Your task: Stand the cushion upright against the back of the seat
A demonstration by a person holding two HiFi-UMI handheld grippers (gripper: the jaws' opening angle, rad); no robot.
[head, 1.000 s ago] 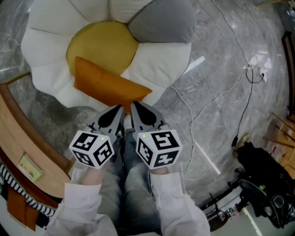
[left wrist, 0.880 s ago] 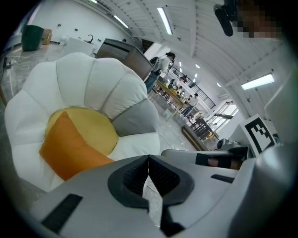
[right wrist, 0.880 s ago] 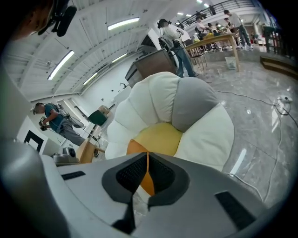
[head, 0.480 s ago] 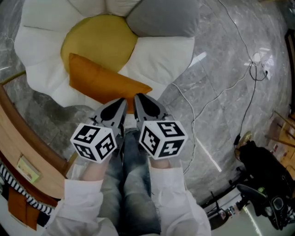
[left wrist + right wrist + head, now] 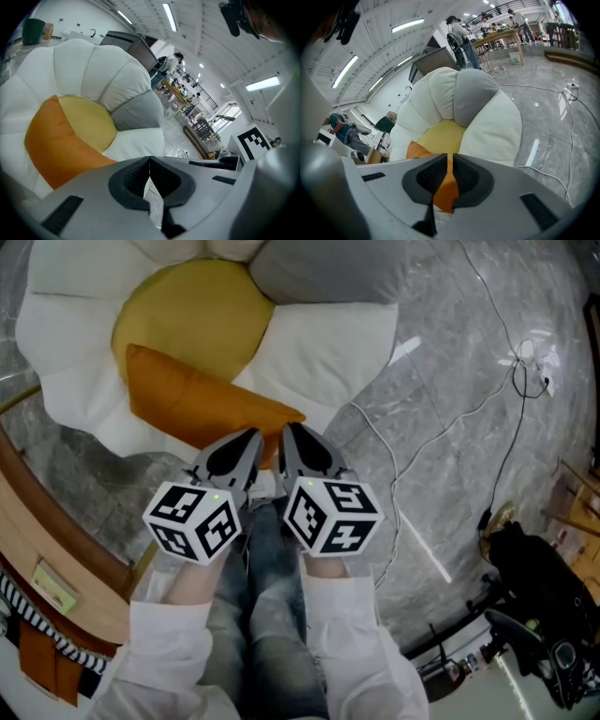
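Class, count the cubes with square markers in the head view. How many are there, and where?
2. One cube sits on the left gripper, the other on the right gripper, side by side. None seems hidden.

cushion [image 5: 202, 409]: lying on seat [image 5: 328, 343], front-left | left tool [image 5: 248, 439], right tool [image 5: 292, 433]: side by side, at cushion's near edge
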